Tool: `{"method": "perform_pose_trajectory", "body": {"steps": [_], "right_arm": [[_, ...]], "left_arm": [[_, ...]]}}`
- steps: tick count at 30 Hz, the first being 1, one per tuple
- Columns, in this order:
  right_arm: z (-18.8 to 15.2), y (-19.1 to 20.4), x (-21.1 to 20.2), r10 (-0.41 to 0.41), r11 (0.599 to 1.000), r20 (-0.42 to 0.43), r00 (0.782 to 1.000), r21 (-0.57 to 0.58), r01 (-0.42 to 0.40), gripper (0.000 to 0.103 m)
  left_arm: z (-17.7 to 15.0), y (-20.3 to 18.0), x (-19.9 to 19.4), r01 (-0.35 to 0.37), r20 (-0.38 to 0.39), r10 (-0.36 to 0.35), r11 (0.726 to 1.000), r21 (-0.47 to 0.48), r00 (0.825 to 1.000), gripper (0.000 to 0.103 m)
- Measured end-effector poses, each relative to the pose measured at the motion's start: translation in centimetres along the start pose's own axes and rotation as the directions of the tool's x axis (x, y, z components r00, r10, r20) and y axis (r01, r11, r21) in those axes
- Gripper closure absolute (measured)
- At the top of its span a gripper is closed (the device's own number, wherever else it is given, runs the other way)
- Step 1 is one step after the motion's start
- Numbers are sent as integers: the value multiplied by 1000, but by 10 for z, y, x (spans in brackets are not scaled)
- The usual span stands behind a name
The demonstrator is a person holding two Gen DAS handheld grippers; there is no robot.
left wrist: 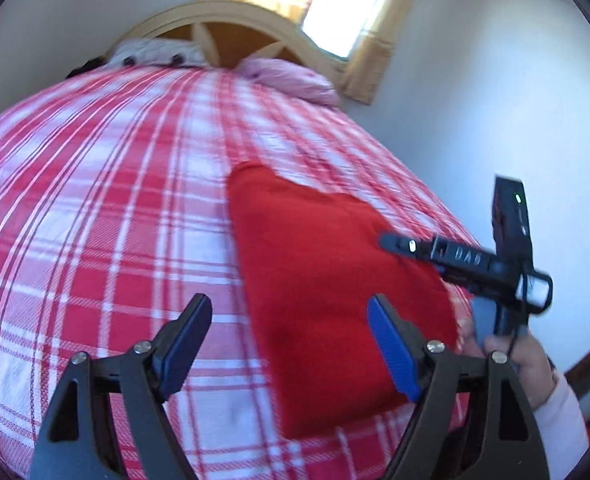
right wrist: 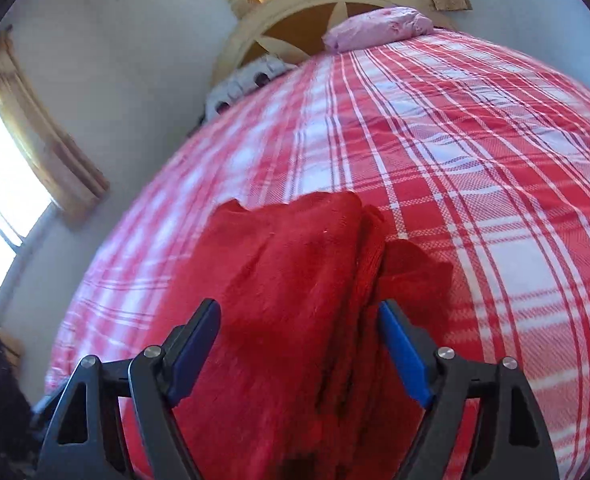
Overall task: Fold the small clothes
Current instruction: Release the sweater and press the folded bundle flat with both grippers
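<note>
A red fleece garment (left wrist: 327, 280) lies folded on the red-and-white plaid bedspread (left wrist: 95, 200). My left gripper (left wrist: 291, 344) is open and empty, hovering over the garment's left edge. The right gripper (left wrist: 399, 242) shows in the left wrist view at the garment's right side, held by a hand. In the right wrist view the right gripper (right wrist: 299, 344) is open, its jaws straddling the garment (right wrist: 287, 288), which shows stacked folded layers along its right side. The cloth lies between the blue pads (right wrist: 403, 356) but is not pinched.
The plaid bedspread (right wrist: 475, 160) covers the whole bed. A pink pillow (right wrist: 375, 28) and a white bundle (right wrist: 247, 80) lie by the wooden headboard (left wrist: 223, 24). Curtained windows (left wrist: 343, 4) sit behind the bed. White walls stand beside the bed.
</note>
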State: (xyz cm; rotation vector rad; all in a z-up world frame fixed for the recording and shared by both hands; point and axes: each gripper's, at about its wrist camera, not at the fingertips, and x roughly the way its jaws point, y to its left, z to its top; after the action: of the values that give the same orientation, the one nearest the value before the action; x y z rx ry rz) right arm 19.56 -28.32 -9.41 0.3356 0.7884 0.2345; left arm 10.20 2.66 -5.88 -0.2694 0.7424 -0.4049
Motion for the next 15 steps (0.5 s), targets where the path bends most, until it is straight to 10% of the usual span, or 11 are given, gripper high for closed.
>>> {"method": "perform_pose_trajectory", "body": {"steps": [1, 2, 15], "right_arm": [[-1, 0, 4, -1, 1000, -19, 1000, 6, 1, 72], [-4, -1, 5, 13, 1000, -28, 1000, 13, -12, 78], [-54, -11, -35, -145, 986, 121, 982, -68, 154, 84]], "left_arm": [[0, 3, 5, -11, -7, 11, 1000, -3, 1000, 21], [0, 4, 10, -25, -12, 25, 1000, 5, 1000, 21], [-26, -38, 32, -84, -48, 98, 969, 231, 994, 16]]}}
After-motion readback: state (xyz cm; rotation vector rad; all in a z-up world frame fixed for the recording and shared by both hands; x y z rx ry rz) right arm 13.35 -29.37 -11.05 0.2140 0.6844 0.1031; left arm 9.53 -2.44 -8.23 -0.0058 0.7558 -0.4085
